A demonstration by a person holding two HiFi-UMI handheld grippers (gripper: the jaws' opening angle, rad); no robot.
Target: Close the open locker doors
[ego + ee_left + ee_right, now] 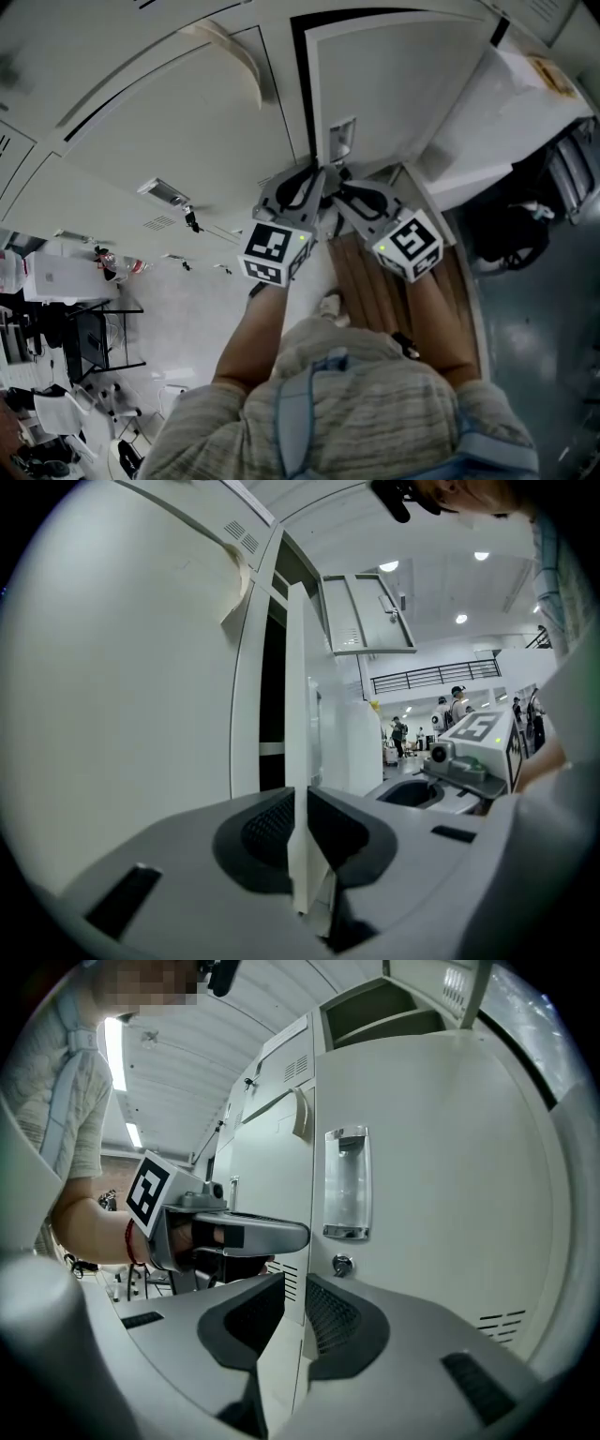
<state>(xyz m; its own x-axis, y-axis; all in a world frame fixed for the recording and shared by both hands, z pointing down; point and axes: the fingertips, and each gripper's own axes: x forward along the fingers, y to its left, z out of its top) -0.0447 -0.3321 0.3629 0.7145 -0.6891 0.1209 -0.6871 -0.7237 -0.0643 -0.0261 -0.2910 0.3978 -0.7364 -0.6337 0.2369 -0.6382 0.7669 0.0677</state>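
**Both grippers on the door's edge, closing not yet done**

Head view: the locker door (394,84) stands ajar, with a dark gap running along its free edge next to the frame. The left gripper (314,180) and the right gripper (345,190) meet at that free edge, just below the door's label holder (342,139). Both forearms reach forward side by side, and the marker cubes face up toward the camera. The swing home looks begun but not finished.

Left gripper view: the jaws are clamped on the thin free edge of the locker door, which runs upright between the pads. To the left of that edge lies the dark opening of the compartment, so this door is not shut. Above and to the right of it an upper door (370,616) hangs swung outward. By my reading that is a second door left to close.

Right gripper view: these jaws are pinched on the same edge, lower than the label holder and close under the small round lock (342,1264) on the door's face. The left gripper shows just across the edge, level with the lock.
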